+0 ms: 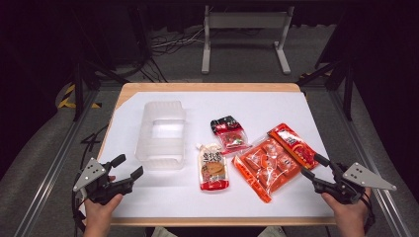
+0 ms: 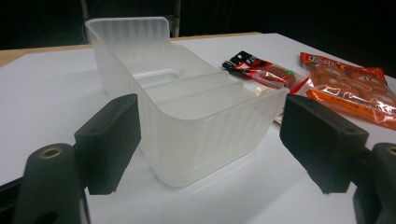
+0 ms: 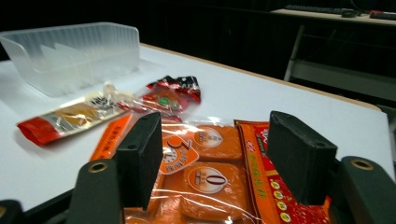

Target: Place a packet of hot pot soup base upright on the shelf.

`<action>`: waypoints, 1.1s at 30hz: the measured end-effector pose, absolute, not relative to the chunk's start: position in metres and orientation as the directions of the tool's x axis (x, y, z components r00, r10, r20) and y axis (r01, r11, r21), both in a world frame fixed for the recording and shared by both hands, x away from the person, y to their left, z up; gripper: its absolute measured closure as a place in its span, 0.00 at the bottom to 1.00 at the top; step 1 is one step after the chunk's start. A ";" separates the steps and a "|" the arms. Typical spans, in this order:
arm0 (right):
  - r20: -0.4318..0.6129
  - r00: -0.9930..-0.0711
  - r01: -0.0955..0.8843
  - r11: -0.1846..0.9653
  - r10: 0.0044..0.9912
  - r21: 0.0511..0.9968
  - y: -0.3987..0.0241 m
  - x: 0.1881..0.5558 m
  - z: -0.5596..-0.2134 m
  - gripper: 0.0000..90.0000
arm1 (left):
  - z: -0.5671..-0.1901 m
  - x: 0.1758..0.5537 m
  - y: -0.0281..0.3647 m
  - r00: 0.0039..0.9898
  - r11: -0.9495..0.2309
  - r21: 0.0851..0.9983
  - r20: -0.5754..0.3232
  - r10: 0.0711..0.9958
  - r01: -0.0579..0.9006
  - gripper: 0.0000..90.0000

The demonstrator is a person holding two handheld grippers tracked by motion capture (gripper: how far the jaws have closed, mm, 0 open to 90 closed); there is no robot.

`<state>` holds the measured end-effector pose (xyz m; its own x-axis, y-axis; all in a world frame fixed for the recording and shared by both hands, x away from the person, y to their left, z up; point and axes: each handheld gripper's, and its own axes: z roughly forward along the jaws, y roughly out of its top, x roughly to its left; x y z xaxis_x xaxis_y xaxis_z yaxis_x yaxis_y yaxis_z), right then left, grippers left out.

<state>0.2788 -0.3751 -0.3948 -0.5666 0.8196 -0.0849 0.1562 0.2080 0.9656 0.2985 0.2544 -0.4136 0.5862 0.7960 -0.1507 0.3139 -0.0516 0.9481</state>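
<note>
I see my left claw (image 1: 129, 166) wide, lower left, facing the clear bin (image 1: 162, 133); my right claw (image 1: 314, 166) wide, lower right, beside the orange packet (image 1: 267, 165).

Overhead light falls on the white table sheet (image 1: 276, 106), bright and even; surroundings beyond the table sink to near black. Shadows soft and short, lying close under the translucent bin (image 1: 161, 133) and the packets; high view soft throughout, fine print unreadable. Glare flecks on the clear wrap of the orange multipack (image 3: 205, 177) in the right gripper view; near jaws there blurred, far background dim. Left gripper view: the bin's (image 2: 187, 102) walls glow milky; a slight cool cast; corners darken.
</note>
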 end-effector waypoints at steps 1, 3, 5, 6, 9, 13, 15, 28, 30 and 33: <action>-0.091 -0.569 0.154 0.215 0.817 0.964 -0.375 0.279 -0.395 0.39 | -0.413 0.298 0.255 0.588 -0.047 0.948 -0.156 0.794 0.314 0.23; -0.092 -0.576 0.151 0.216 0.813 0.965 -0.373 0.280 -0.396 0.37 | -0.412 0.297 0.255 0.587 -0.046 0.949 -0.155 0.795 0.312 0.23; -0.114 -0.576 0.137 0.232 0.809 0.963 -0.371 0.281 -0.396 0.34 | -0.411 0.297 0.256 0.588 -0.047 0.949 -0.154 0.794 0.312 0.23; -0.132 -0.568 0.133 0.249 0.812 0.959 -0.370 0.281 -0.396 0.33 | -0.411 0.297 0.256 0.589 -0.048 0.948 -0.156 0.793 0.314 0.23; -0.174 -0.569 0.117 0.289 0.803 0.950 -0.366 0.281 -0.396 0.31 | -0.412 0.297 0.256 0.585 -0.045 0.947 -0.158 0.795 0.317 0.23; -0.198 -0.589 0.103 0.316 0.783 0.943 -0.361 0.280 -0.396 0.30 | -0.412 0.297 0.255 0.586 -0.053 0.946 -0.154 0.796 0.320 0.23; -0.200 -0.596 0.098 0.317 0.778 0.943 -0.360 0.280 -0.396 0.30 | -0.412 0.297 0.255 0.587 -0.054 0.947 -0.152 0.795 0.317 0.23; -0.117 -0.631 0.130 0.253 0.767 0.959 -0.363 0.301 -0.383 0.31 | -0.414 0.299 0.252 0.589 -0.064 0.942 -0.153 0.793 0.330 0.22; -0.108 -0.629 0.131 0.242 0.770 0.961 -0.364 0.303 -0.381 0.31 | -0.415 0.299 0.252 0.590 -0.065 0.942 -0.151 0.793 0.329 0.21; -0.091 -0.627 0.137 0.225 0.774 0.965 -0.368 0.311 -0.375 0.31 | -0.415 0.299 0.252 0.589 -0.068 0.941 -0.150 0.794 0.331 0.21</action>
